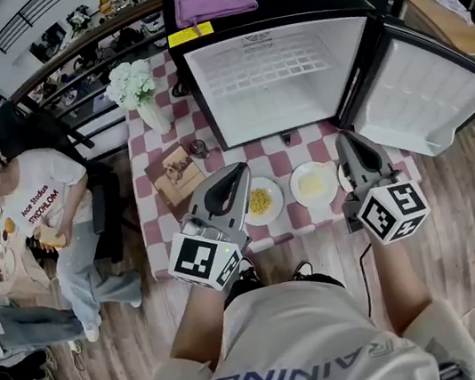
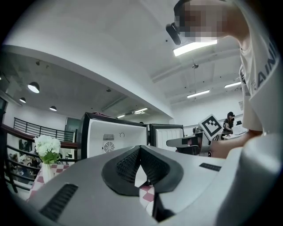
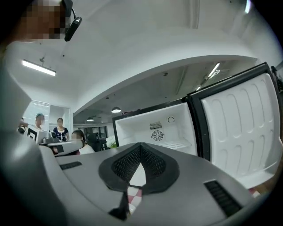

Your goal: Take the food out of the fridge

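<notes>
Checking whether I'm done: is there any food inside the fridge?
No, the open fridge looks bare inside, and plates of food sit on the table before it.

The person holds one gripper out in front on each side. The left gripper [image 1: 236,172] points level, with its jaws pressed together and nothing between them. The right gripper [image 1: 343,140] seems level too, a little higher, with its jaws closed and empty.

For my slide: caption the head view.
Open fridge, food plates on the table, left gripper and right gripper shut.
</notes>
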